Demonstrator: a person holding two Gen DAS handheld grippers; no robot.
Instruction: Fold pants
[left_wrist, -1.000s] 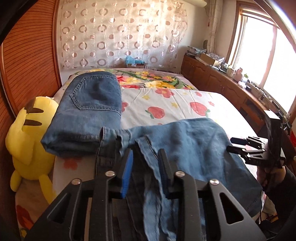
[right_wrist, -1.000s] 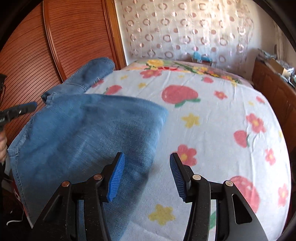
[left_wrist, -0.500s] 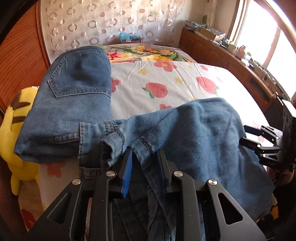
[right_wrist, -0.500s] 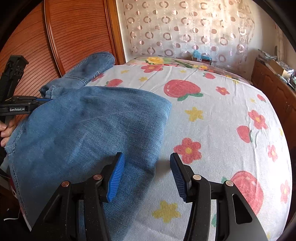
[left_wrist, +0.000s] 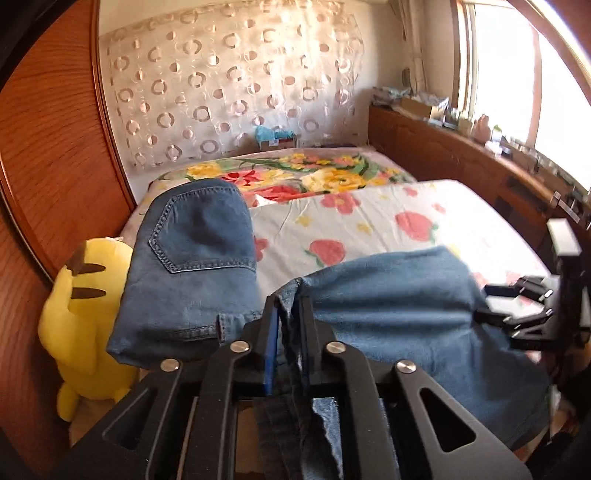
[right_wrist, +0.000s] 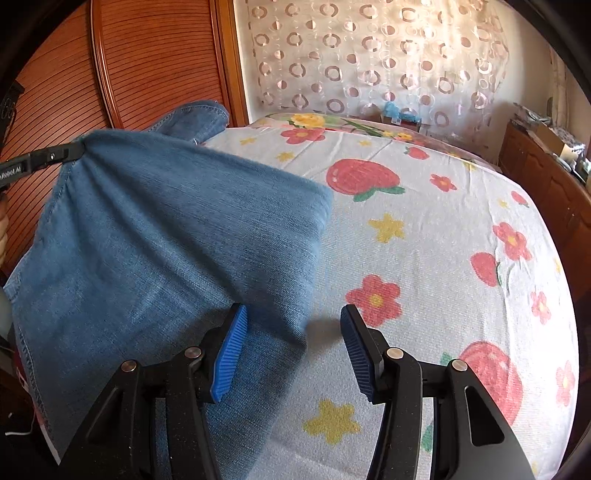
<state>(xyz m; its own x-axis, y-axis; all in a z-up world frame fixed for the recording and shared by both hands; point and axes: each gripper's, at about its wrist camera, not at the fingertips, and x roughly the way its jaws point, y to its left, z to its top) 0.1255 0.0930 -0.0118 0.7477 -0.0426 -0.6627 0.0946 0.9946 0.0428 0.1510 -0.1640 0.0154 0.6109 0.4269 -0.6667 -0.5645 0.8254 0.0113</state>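
A pair of blue jeans (left_wrist: 399, 295) lies spread across the near edge of the bed. My left gripper (left_wrist: 286, 314) is shut on the jeans' waistband and holds that edge lifted; denim hangs down between its fingers. In the right wrist view the same jeans (right_wrist: 166, 251) drape from the left gripper (right_wrist: 48, 157) down over the bed. My right gripper (right_wrist: 291, 347) is open and empty, low over the jeans' right edge; it also shows in the left wrist view (left_wrist: 517, 310).
A second pair of jeans (left_wrist: 192, 266), folded, lies at the bed's left side. A yellow plush toy (left_wrist: 85, 317) sits beside it against the wooden wardrobe (left_wrist: 48, 155). The flowered bedsheet (right_wrist: 424, 240) stretches right. A wooden cabinet (left_wrist: 461, 155) runs under the window.
My left gripper has closed on the waistband and lifted it up from the bed. The right gripper has stayed open near the jeans' right edge.
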